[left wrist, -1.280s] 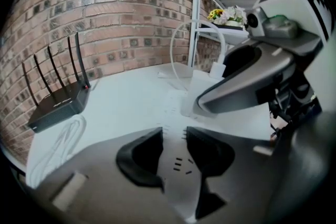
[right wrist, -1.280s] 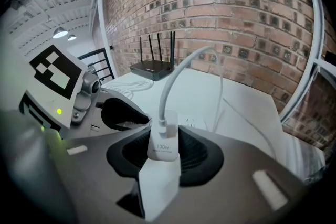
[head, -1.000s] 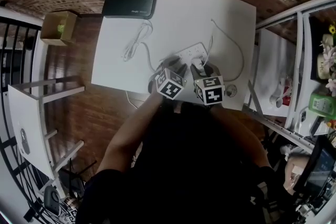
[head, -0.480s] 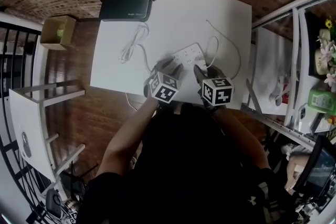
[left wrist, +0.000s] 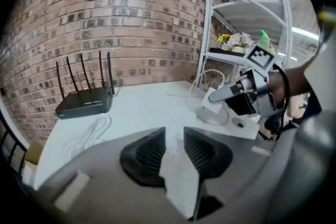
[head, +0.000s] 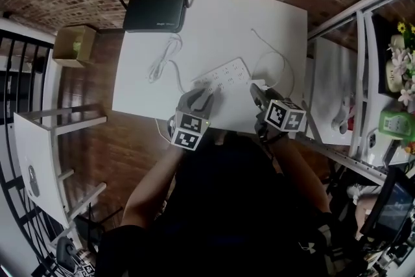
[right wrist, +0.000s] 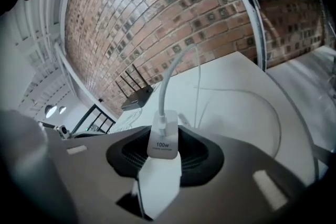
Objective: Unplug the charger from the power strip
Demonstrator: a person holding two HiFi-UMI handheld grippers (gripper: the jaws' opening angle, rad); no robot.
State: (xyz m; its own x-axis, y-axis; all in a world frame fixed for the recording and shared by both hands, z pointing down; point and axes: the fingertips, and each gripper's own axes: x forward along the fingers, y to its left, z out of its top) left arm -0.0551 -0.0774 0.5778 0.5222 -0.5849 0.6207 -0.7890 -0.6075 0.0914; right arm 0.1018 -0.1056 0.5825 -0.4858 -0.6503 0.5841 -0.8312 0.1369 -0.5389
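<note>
The white power strip (head: 224,73) lies flat in the middle of the white table (head: 214,23). My right gripper (head: 258,93) is off the strip's right end and shut on the white charger (right wrist: 164,141). The charger's white cable (right wrist: 167,86) rises from it and loops over the table. In the left gripper view the right gripper (left wrist: 236,94) holds the charger (left wrist: 212,107) above the table. My left gripper (head: 206,95) hovers just short of the strip's near end. Its jaws (left wrist: 174,141) stand a little apart with nothing between them.
A black router (head: 155,13) with several antennas stands at the table's far left. A coiled white cord (head: 162,58) lies left of the strip. A white metal shelf (head: 350,74) flanks the table's right; a cardboard box (head: 72,42) sits on the floor to its left.
Both grippers have pulled back from the strip toward me and risen. The right one rolled and came away to the right with the charger; the left one lifted off the strip.
</note>
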